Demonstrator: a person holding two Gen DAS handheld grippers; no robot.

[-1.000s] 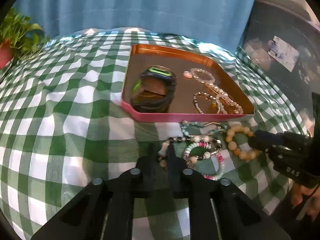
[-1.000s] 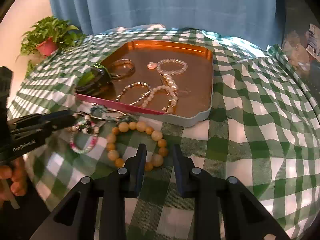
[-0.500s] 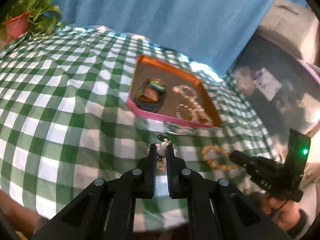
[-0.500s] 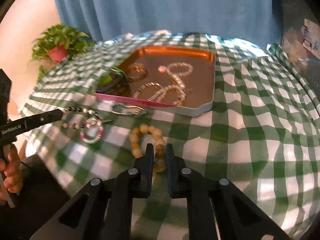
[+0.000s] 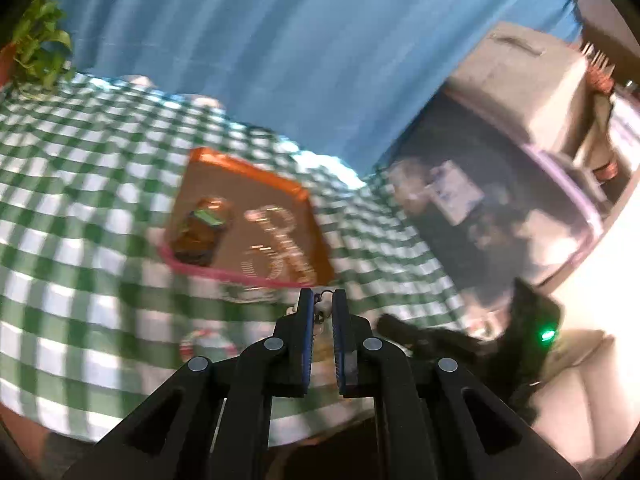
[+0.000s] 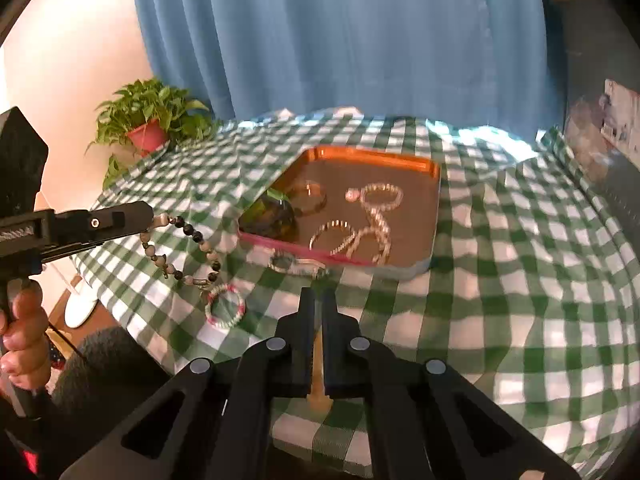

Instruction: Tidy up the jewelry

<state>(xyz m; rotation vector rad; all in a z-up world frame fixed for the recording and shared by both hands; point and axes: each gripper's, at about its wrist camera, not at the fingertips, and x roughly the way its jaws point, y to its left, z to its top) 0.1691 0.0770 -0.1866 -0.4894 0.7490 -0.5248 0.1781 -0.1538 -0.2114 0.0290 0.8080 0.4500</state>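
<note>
Right wrist view, near first: right gripper [image 6: 318, 300] has its jaws pressed onto something amber that shows in the slot between them, most likely a bead of the orange bracelet [image 6: 319, 376]. The rest of that piece is hidden by the gripper body, so I can't confirm how it hangs.

Next out, on the bench's green check cloth [image 6: 500, 280]: pink-and-white bead bangle [image 6: 225, 310] lying flat, and a teal chain piece [image 6: 294, 263] touching the tray's front lip.

Left gripper [image 6: 150, 220] enters from the left, jaws pinching one pale end bead of the grey-and-black bead strand [image 6: 184, 248]. The strand droops in a loose loop off the jaws, clear of the cloth, with a small clasp at its low end just above the bangle. Left wrist view is motion-blurred; it shows only a pale bead and a hook between the pinched jaws.

Handling, my read: light, fully limp, swings freely. Beads are hard and round, so likely to roll out of a flat pinch; gripping at a bead or at the clasp beats gripping bare cord. A dangling clasp could snag other pieces.

Far: orange tray [image 6: 434, 208] with a pink front lip, holding a dark watch [image 6: 276, 216], a bangle, a pearl strand and two thin bead bracelets. Potted plant [image 6: 148, 124] and blue curtain [image 6: 340, 40] behind.
</note>
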